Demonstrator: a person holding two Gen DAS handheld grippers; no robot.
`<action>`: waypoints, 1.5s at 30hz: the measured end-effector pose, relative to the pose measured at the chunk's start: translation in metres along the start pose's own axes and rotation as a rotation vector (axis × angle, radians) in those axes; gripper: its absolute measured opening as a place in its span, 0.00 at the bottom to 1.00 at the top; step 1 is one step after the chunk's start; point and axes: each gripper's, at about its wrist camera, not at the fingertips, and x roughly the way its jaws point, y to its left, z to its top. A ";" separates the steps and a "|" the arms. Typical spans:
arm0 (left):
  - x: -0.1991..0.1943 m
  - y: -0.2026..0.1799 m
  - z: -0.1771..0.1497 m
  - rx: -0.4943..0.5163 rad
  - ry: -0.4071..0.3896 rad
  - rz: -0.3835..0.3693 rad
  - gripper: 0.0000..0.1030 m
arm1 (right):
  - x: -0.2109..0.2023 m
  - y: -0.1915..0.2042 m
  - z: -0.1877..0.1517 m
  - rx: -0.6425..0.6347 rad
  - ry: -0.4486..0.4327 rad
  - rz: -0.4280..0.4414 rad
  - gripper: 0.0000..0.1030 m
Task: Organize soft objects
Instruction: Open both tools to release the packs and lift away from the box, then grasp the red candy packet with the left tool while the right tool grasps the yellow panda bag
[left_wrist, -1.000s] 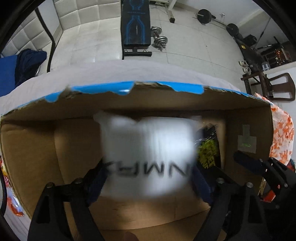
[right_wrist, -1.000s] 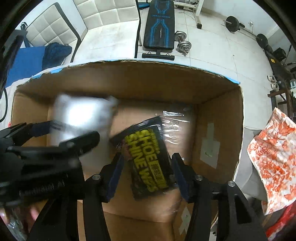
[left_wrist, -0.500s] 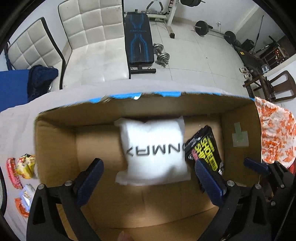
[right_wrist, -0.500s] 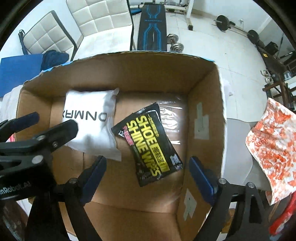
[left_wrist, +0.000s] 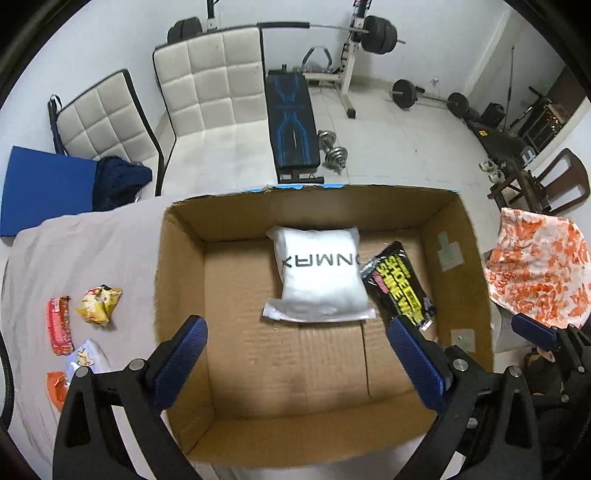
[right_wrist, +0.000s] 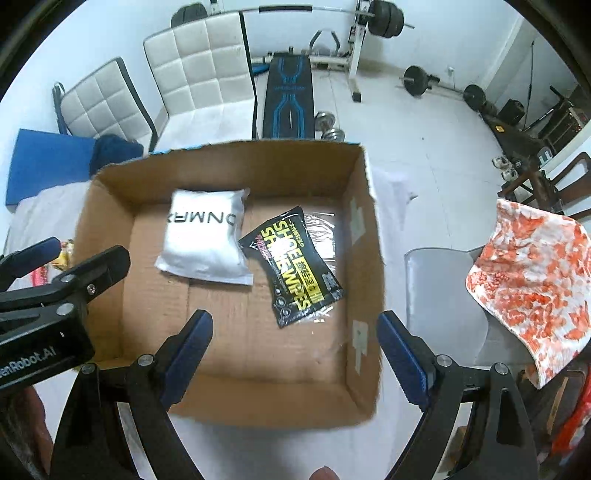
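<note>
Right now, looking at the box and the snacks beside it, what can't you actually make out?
- Snack packets on the cloth, left wrist view: too small to read; the lowest is partly behind the left gripper.
- White pouch, right wrist view: its lettering is incomplete at the left edge.
- Clear plastic: mostly under the black wipes pack.

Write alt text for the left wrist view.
An open cardboard box on a grey cloth holds a white pouch and, beside it, a black-and-yellow wipes pack. The open left gripper hovers above the box, empty. Snack packets lie on the cloth left of the box.
</note>
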 end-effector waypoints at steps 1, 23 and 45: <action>-0.008 -0.001 -0.004 0.003 -0.011 0.002 0.98 | -0.008 -0.001 -0.002 0.007 -0.007 0.001 0.89; -0.118 0.006 -0.053 0.012 -0.142 -0.084 0.98 | -0.133 0.005 -0.062 0.091 -0.119 0.005 0.89; -0.094 0.361 -0.123 -0.417 0.039 0.132 0.98 | -0.041 0.359 -0.024 -0.217 0.126 0.292 0.90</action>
